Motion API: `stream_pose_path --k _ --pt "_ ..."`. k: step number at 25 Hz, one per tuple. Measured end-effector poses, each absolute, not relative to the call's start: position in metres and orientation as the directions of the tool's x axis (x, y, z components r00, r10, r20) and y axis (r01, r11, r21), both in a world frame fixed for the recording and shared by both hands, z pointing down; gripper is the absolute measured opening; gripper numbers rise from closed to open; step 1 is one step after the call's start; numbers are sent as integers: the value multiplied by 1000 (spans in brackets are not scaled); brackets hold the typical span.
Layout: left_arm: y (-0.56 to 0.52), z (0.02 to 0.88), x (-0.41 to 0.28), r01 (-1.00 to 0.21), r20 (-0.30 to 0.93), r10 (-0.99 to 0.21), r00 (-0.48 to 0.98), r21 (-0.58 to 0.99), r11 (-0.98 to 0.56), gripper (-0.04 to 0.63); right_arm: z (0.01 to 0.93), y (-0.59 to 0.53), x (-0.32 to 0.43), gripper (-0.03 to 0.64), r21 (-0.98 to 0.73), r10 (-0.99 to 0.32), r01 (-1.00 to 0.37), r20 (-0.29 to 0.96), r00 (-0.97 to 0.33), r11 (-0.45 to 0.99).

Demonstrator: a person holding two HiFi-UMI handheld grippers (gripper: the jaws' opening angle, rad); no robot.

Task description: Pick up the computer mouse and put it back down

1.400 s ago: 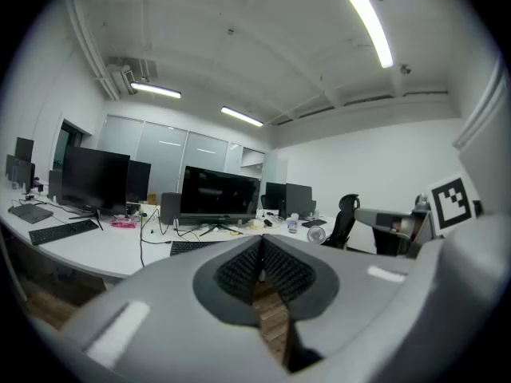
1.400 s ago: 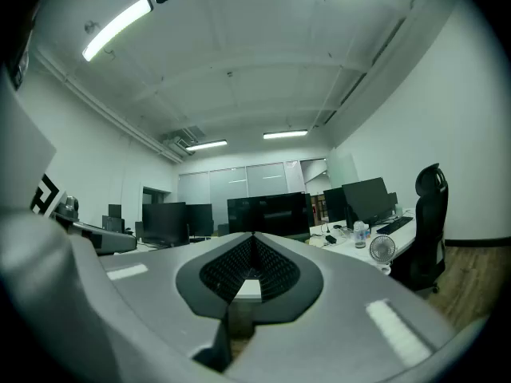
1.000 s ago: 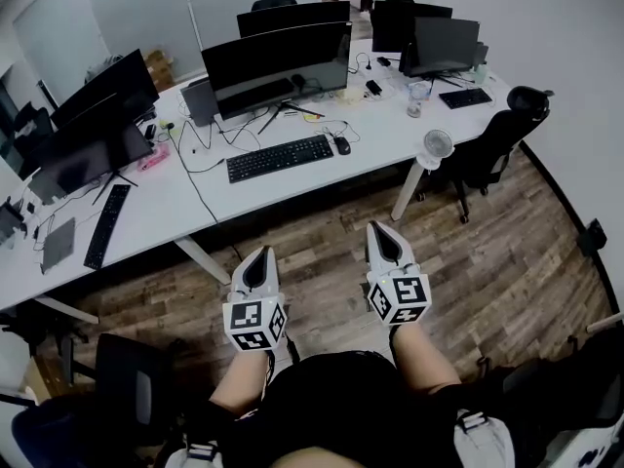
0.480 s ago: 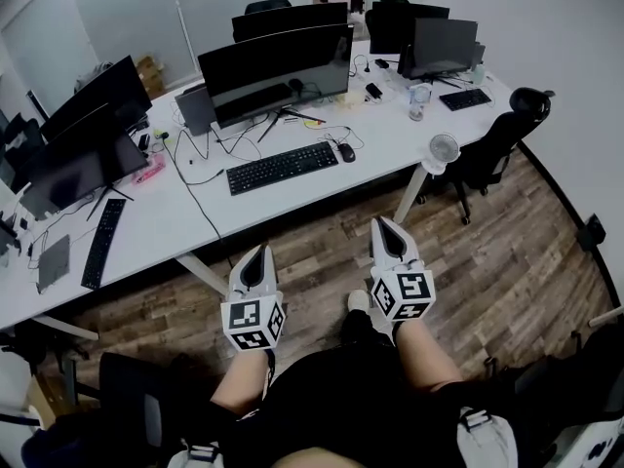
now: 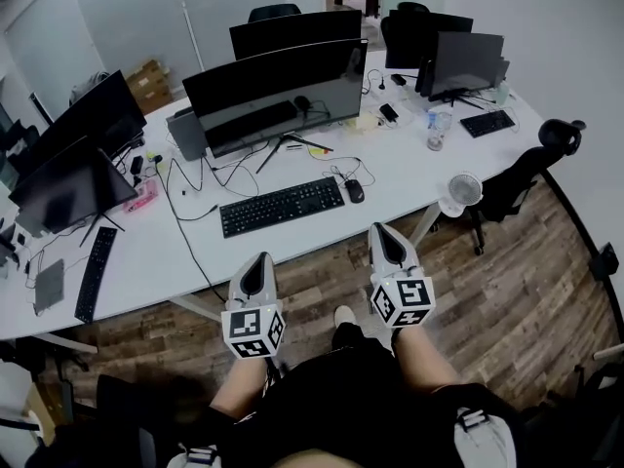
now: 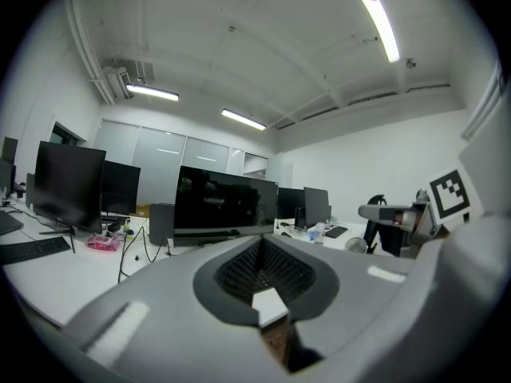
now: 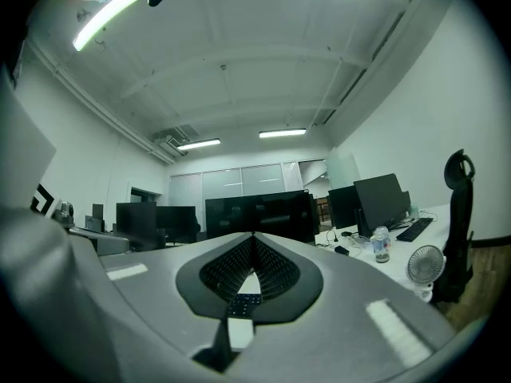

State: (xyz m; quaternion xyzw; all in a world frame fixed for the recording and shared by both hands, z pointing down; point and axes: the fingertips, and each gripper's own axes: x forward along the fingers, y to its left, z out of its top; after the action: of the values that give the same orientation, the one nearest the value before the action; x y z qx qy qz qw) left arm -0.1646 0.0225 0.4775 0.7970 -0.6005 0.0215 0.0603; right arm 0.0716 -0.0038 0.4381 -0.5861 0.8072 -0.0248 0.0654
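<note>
Both grippers are held side by side, level, pointing at the desk. The left gripper has its jaws clenched together with nothing between them; in the left gripper view its jaws meet at the tip. The right gripper is clenched and empty too (the right gripper view shows its jaws meeting at a point).

The mouse lies on the desk ahead of the right gripper and a little to its left, apart from its tip. It sits just beside the right end of the keyboard, which lies ahead of the space between the two grippers. Beyond the keyboard stands a wide monitor. A small fan stands ahead and to the right of the right gripper, at the desk's edge.
</note>
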Motion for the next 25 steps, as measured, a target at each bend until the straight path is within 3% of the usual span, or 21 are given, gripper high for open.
stream_pose_path --k 12,25 --pt "-173 477 -127 -977 166 -964 208 76 -198 54 463 -221 111 -2 -139 -926 -920 41 -374 366" --pt "-244 514 -141 -987 258 -954 155 85 -138 54 530 -319 106 -2 -137 -899 -922 210 -384 361"
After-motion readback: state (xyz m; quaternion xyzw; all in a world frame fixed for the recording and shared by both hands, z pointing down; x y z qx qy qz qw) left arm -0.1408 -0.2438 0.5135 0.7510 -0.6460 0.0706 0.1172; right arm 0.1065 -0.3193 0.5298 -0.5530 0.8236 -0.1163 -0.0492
